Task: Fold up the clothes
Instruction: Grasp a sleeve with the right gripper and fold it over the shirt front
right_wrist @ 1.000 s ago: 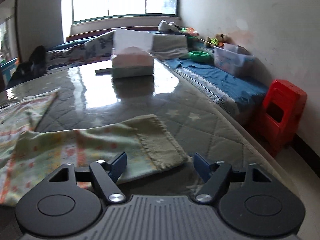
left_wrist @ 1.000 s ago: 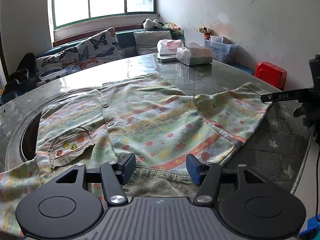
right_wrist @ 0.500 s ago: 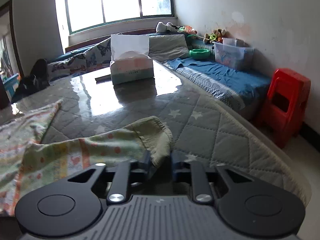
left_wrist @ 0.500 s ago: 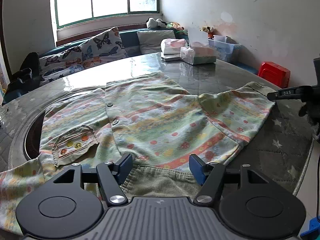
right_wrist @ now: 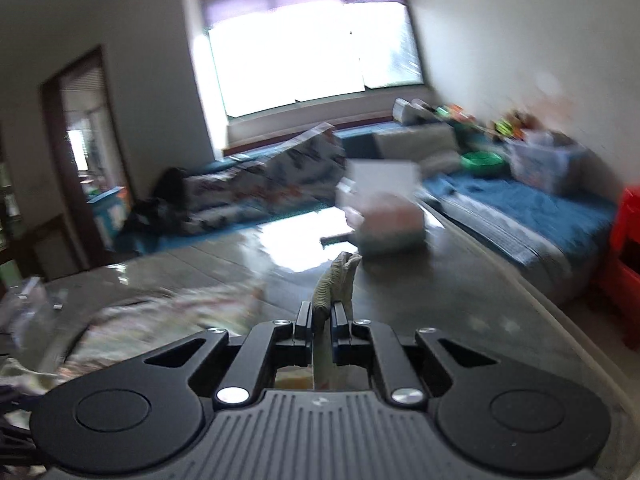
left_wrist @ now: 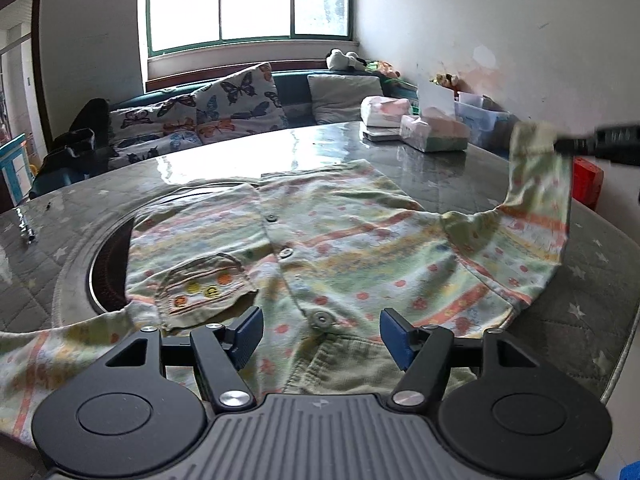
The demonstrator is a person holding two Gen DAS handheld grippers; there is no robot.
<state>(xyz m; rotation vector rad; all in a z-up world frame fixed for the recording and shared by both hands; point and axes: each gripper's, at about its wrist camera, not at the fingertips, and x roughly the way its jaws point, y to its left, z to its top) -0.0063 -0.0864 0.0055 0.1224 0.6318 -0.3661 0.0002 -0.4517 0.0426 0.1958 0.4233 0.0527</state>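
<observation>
**Inspector:** Start with the right gripper [right_wrist: 321, 316].

**Assistant:** Its black jaws are clamped together on the ribbed olive cuff [right_wrist: 334, 286] of the garment's sleeve. The cuff stands up between the pads and pokes out past them. In the left wrist view the same gripper enters from the right edge as a dark bar, holding the sleeve [left_wrist: 538, 184] lifted clear of the table, the fabric curving down to the shoulder.

**Inspector:** And the left gripper [left_wrist: 321, 338]?

**Assistant:** Its blue-padded fingers [left_wrist: 248, 332] stand wide apart, with nothing pinched. They hover over the near ribbed hem; whether they touch the cloth I cannot tell.

**Inspector:** Position of the garment?

**Assistant:** The pale green, striped and dotted button-front cardigan [left_wrist: 340, 256] lies spread flat, front up, on the round grey quilted table under a glossy cover [left_wrist: 580, 280]. A patch pocket [left_wrist: 204, 286] with coloured dots sits left of the button row. The other sleeve trails off to the near left.

**Inspector:** Beyond it?

**Assistant:** Tissue boxes [left_wrist: 434, 132] at the far side of the table, butterfly-print cushions [left_wrist: 236, 100] on a bench under the window. The right wrist view is motion-blurred.
</observation>
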